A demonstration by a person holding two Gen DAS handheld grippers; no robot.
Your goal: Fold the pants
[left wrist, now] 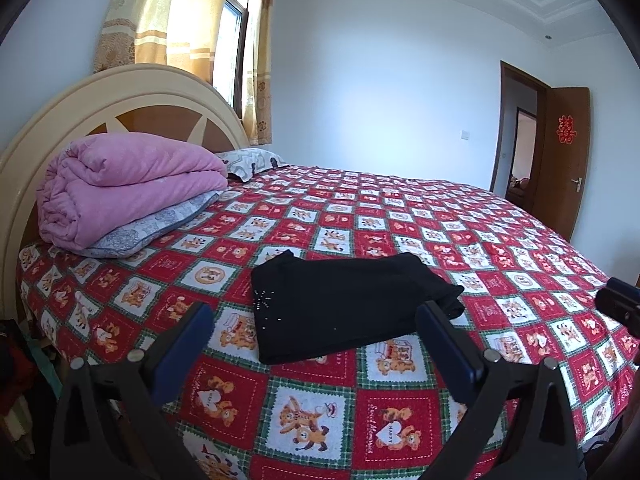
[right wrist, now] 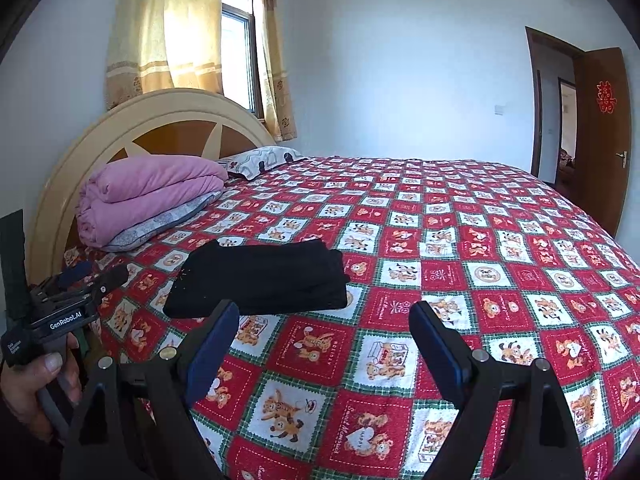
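Black pants (left wrist: 344, 304) lie folded into a compact rectangle on the red patchwork bedspread (left wrist: 400, 220), small studs showing near their left edge. My left gripper (left wrist: 314, 312) is open, held just short of the pants with nothing between its blue pads. In the right wrist view the same pants (right wrist: 260, 280) lie to the left of centre. The right gripper (right wrist: 324, 310) is open and empty, hovering over the spread to the right of the pants. The left gripper (right wrist: 92, 274) shows there too, held by a hand (right wrist: 32, 384). The tip of the right gripper (left wrist: 620, 300) shows at the left view's right edge.
A folded pink quilt (left wrist: 128, 184) rests on a grey pillow (left wrist: 152, 228) by the round headboard (left wrist: 120, 96); a second pillow (left wrist: 252, 162) lies behind. A curtained window (left wrist: 232, 40) is at the back, an open brown door (left wrist: 564, 160) on the right. Bedspread stretches wide to the right.
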